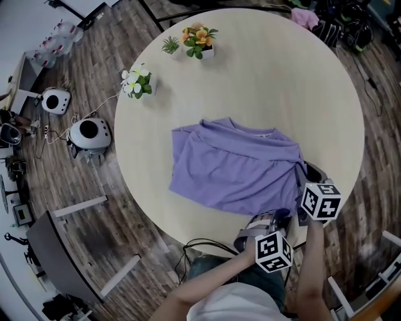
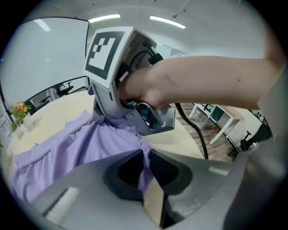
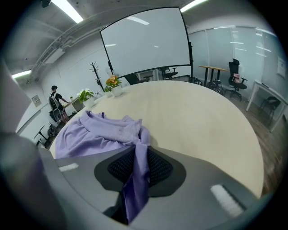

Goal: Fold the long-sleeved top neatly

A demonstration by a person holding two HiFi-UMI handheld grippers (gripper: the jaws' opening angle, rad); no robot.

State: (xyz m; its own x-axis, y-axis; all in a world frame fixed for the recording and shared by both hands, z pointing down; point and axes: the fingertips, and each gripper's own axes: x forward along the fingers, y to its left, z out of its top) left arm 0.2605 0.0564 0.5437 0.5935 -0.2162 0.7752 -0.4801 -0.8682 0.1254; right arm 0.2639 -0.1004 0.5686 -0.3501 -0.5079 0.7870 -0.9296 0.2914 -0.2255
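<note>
The purple long-sleeved top (image 1: 232,166) lies on the round table (image 1: 263,75), spread from the middle toward the near edge, collar to the far side. A layer of cloth lies slantwise over the body, so a first fold seems done, but the outline is ragged and the fabric bunches at the near right edge, where both grippers work. I judge the task about midway: the top is no tidy rectangle yet, and the bunched side has to be drawn over and smoothed. The left gripper (image 1: 266,221) sits at the near edge, its jaws closed on a pinch of purple fabric that runs up between them in its own view (image 2: 145,173). The right gripper (image 1: 305,178), just beside it and further in, is likewise clamped on a strip of the top (image 3: 137,170). Nothing lies on the cloth. Three small potted plants (image 1: 200,39) and a pink cloth (image 1: 305,17) stand well apart at the far edge, out of the way; the two grippers so close together may crowd each other.
</note>
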